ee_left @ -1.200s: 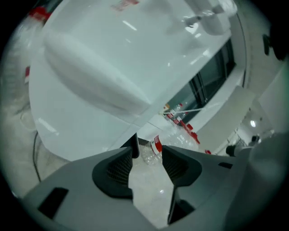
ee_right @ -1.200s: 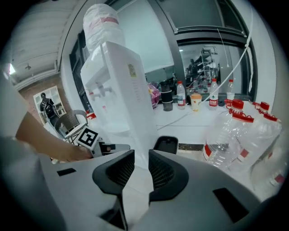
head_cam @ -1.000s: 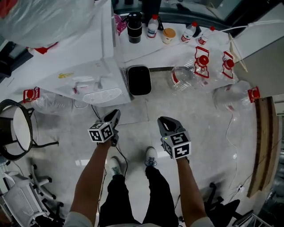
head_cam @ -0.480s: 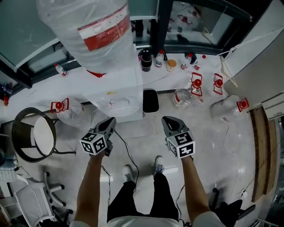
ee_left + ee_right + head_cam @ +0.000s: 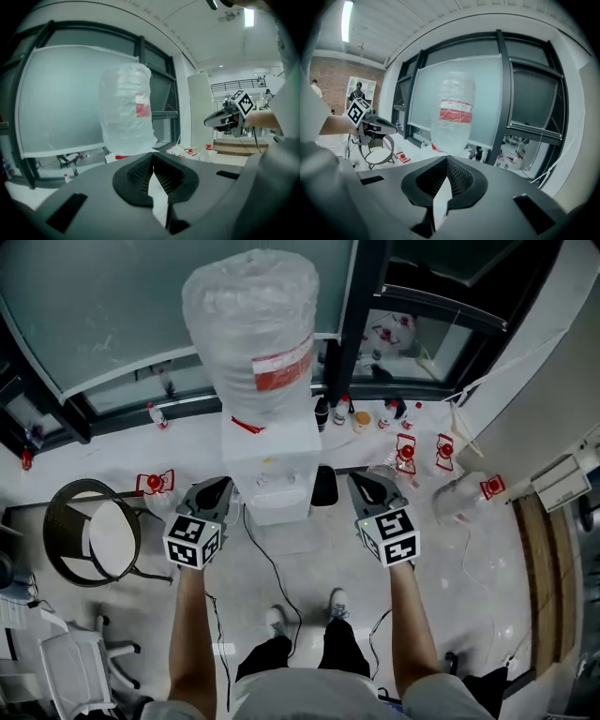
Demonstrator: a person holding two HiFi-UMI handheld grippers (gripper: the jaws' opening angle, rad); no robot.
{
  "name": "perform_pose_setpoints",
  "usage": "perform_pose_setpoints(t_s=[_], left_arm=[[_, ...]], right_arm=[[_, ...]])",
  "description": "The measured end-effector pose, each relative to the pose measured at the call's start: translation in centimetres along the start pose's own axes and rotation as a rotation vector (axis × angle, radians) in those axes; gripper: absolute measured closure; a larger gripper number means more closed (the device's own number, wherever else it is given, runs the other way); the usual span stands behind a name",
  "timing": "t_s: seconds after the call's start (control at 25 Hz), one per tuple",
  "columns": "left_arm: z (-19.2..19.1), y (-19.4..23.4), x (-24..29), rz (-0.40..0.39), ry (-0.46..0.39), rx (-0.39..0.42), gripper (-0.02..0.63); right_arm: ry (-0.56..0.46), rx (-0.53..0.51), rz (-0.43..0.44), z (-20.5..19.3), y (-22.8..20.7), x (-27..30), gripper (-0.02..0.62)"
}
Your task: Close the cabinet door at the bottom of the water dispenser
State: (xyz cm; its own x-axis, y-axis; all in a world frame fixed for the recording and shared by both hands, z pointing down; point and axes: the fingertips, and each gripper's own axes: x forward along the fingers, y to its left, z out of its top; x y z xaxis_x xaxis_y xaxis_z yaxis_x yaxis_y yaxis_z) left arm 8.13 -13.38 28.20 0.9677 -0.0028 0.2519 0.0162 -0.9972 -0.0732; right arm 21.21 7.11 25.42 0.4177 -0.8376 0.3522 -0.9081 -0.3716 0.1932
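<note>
Head view, left tool [image 5: 215,489] closed, right tool [image 5: 367,484] closed

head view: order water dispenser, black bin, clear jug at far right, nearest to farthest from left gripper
1. water dispenser, just right of the left gripper
2. black bin, right of the dispenser
3. clear jug, far right on the floor

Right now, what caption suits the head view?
Person stands with left gripper and right gripper, both shut and empty, flanking a white water dispenser topped by a plastic-wrapped, red-labelled bottle.
</note>
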Motion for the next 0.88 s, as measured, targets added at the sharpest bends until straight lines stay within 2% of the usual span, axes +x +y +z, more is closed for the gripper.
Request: perform_pose_setpoints(t_s=[0.24,0.44,0.56,0.88], left_arm=[[7.8,-0.9,-4.8,-0.03,-0.114,0.099,0.586],[12.5,-2.7,-8.5,-0.081,-0.184,0.206,0.586],[14.3,-3.5,-10.4,-0.083,-0.219,0.244,0.586],[17.1,-4.1,-13.8,-0.066,-0.268,0.321,0.586]], right_arm=[[-0.066,-0.012,-0.008,6.5,3.9,-3.3,0.568],[-0.131,-0.044,0.001,11.2,7.0,-5.3,0.568],[-0.175,-0.072,0.009,13.6,8.7,-6.6,0.568],[-0.224,-0.125,-0.001,16.4,11.7,-9.0,0.568]])
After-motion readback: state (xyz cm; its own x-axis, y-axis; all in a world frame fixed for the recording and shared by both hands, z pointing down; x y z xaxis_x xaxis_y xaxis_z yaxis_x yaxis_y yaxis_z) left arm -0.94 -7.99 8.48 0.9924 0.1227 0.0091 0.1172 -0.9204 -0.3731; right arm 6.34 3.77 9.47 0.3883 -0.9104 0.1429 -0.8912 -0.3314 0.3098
